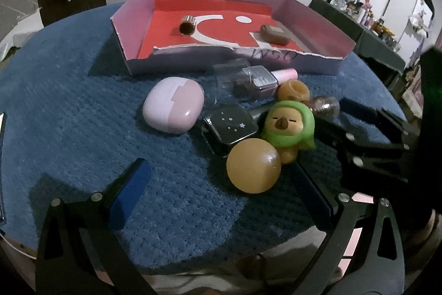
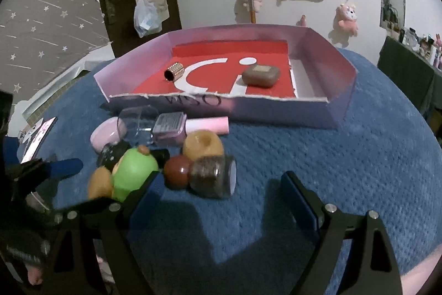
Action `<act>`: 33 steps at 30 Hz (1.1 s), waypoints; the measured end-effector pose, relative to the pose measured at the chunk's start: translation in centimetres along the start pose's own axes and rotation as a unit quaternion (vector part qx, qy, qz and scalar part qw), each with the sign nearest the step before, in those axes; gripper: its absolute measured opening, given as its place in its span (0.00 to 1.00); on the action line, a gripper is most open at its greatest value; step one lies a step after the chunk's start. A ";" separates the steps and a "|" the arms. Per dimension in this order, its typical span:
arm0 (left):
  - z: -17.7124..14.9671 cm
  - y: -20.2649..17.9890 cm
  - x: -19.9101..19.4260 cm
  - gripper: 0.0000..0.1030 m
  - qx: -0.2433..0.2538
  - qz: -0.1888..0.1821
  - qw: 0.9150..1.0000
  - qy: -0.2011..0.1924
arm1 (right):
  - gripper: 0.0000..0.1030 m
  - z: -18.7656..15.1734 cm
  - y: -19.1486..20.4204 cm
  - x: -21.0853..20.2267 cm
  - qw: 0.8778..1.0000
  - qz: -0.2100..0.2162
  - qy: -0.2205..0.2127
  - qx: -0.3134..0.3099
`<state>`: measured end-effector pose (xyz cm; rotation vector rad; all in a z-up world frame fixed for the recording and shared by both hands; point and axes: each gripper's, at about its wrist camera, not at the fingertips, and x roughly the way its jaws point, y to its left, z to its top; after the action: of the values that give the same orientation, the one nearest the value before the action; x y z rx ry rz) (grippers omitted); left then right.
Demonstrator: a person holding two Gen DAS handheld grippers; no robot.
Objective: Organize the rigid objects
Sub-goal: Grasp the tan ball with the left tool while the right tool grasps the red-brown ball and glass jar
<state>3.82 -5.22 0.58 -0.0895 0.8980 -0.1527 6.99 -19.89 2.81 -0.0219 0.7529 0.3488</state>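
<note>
- My left gripper (image 1: pixel 221 184) stands with its jaws wide apart and holds nothing; its blue pads (image 1: pixel 132 184) hang over the blue mat (image 1: pixel 69 101).
- An amber ball (image 1: pixel 252 165) lies between these left jaws, nearer the right-hand one; I cannot tell whether it touches.
- My right gripper (image 2: pixel 223 195) also has its jaws spread and clamps nothing; bare mat lies between the pads.
- Just ahead of my right jaws lies a dark glittery jar (image 2: pixel 214 176) on its side, touching a reddish-brown ball (image 2: pixel 178 173).
- A green-hooded figurine (image 1: pixel 287 126) stands in the pile, just behind the amber ball and beside a black square case with stars (image 1: pixel 230 126).
- Further out in the pile: a lilac earbud case (image 1: pixel 174 108), a clear bottle with a pink cap (image 1: pixel 254 79) on its side, and an amber ring-shaped piece (image 1: pixel 292 91).
- Beyond the pile sits an open cardboard tray (image 2: pixel 317 112) with a red floor, its near wall torn along the top.
- Inside the tray: a metallic cylinder (image 2: pixel 174 71) lying at the left, and a brown case (image 2: pixel 261 75) at the right, well apart.
- My left gripper shows at the left edge of the right wrist view.
</note>
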 end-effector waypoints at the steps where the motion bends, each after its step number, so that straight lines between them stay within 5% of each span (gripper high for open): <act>1: 0.0 -0.1 0.0 1.00 0.004 0.003 1.000 0.000 | 0.86 0.1 0.0 0.1 1.000 0.001 -0.001 0.001; 9: -0.6 -1.4 0.5 1.00 0.035 0.041 0.998 -0.015 | 0.87 0.1 -0.2 0.9 1.000 0.002 -0.012 0.003; 14: -0.6 -0.8 0.1 0.95 0.026 0.030 0.999 -0.023 | 0.85 -0.4 -0.2 0.4 1.000 -0.019 -0.017 -0.002; 20: -0.4 -0.7 -0.2 0.76 0.020 0.017 0.999 -0.034 | 0.74 -0.3 0.5 1.0 0.999 -0.023 -0.028 -0.016; 25: -0.3 -1.5 -0.3 0.49 0.036 0.009 0.999 -0.037 | 0.58 -0.4 0.7 0.9 0.999 -0.012 -0.031 -0.022; 30: -0.2 -1.7 -0.6 0.34 0.039 -0.002 0.999 -0.038 | 0.58 -0.2 0.1 0.7 1.000 0.004 -0.029 -0.005; 33: -0.1 -1.2 -0.8 0.34 0.029 -0.022 0.999 -0.036 | 0.58 -0.1 0.1 0.4 1.000 0.006 -0.027 0.000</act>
<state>3.20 -6.25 1.29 -0.0610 0.8199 -0.2155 7.19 -19.70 2.50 -0.0072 0.6995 0.3584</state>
